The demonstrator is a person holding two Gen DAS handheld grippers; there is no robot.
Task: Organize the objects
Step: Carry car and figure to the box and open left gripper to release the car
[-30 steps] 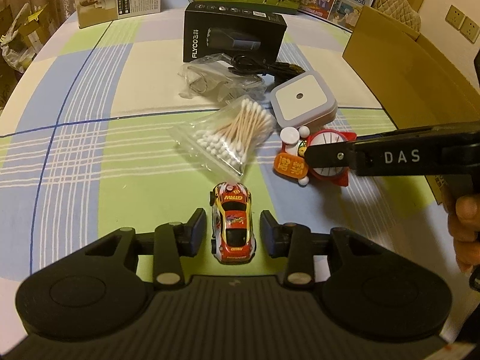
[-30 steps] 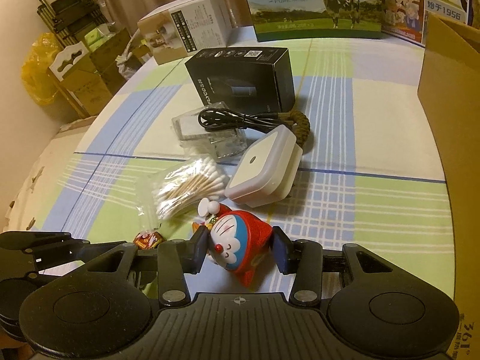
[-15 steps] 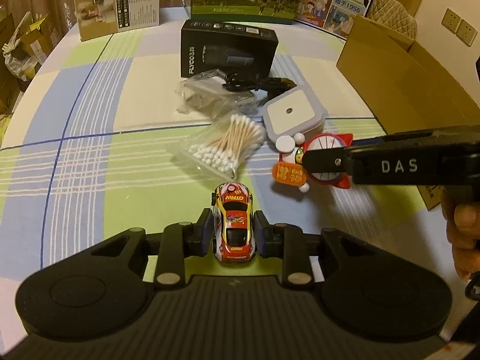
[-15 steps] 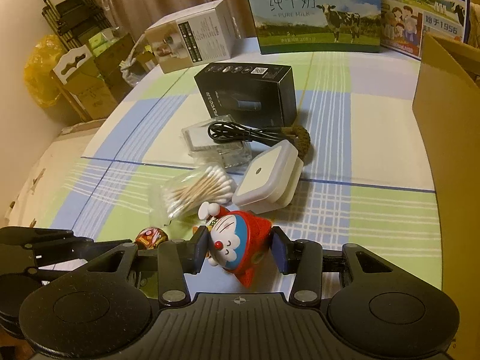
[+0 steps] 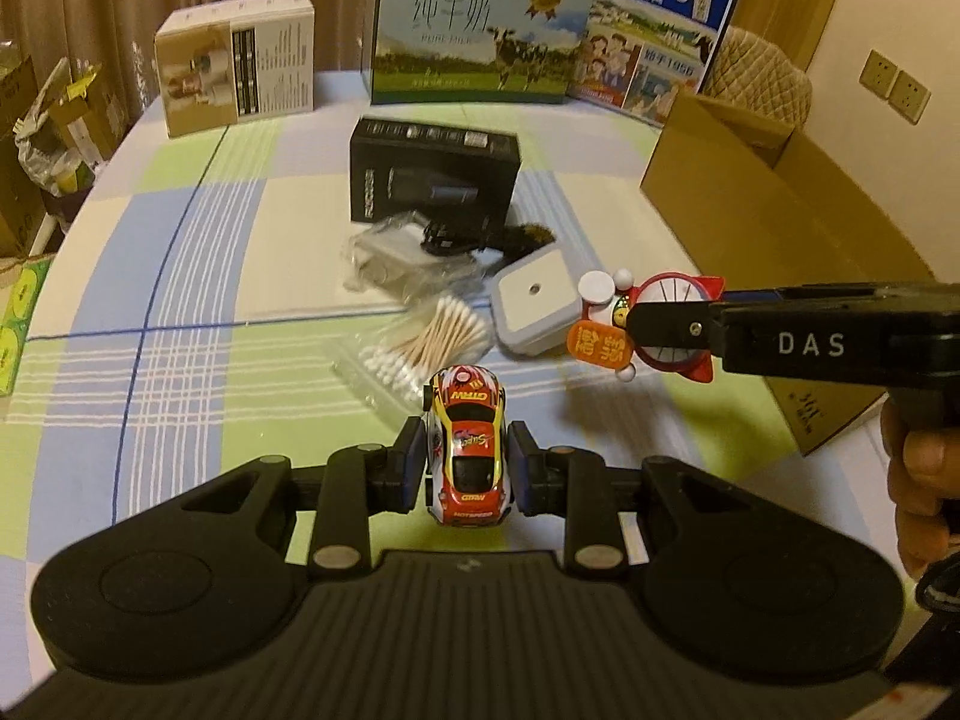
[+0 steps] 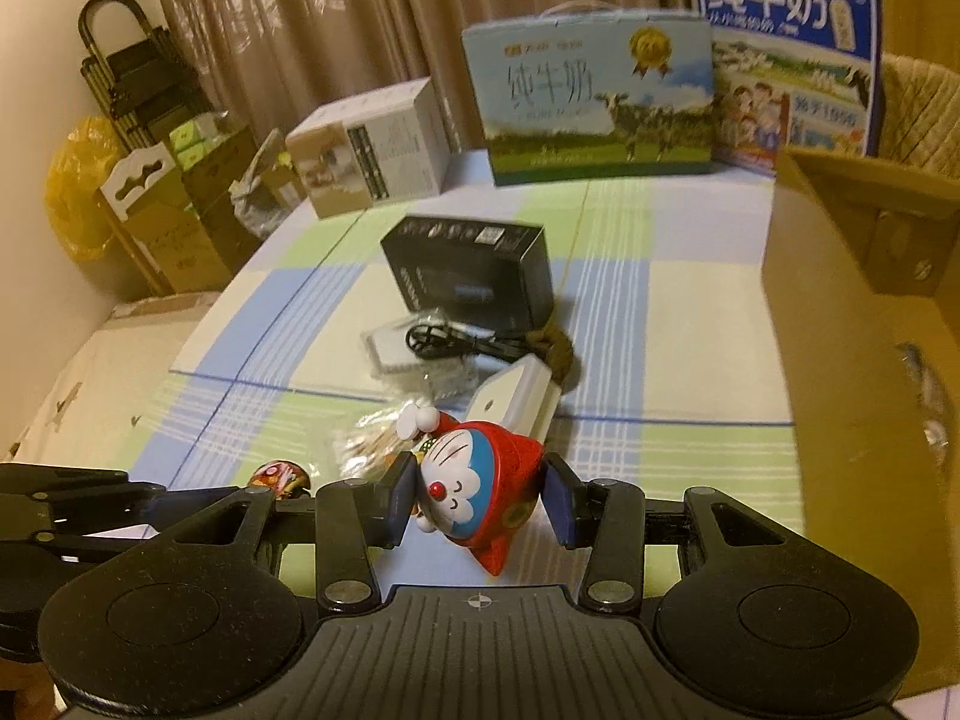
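Note:
My left gripper (image 5: 467, 471) is shut on a small red and yellow toy car (image 5: 467, 450) and holds it above the checked tablecloth. My right gripper (image 6: 477, 501) is shut on a red and blue Doraemon figure (image 6: 474, 489), lifted off the table and tilted. The figure also shows in the left wrist view (image 5: 654, 330), held by the right gripper's black finger. The car's nose shows at the left in the right wrist view (image 6: 277, 474).
A bag of cotton swabs (image 5: 429, 342), a white square device (image 5: 534, 300), a clear bag with a black cable (image 5: 420, 246) and a black box (image 5: 435, 177) lie mid-table. An open cardboard box (image 5: 798, 228) stands at the right. Milk cartons (image 5: 474, 30) line the far edge.
My left gripper closed on the toy car and lifted it. My right gripper rose with the Doraemon figure, and both views now look across the table from higher up.

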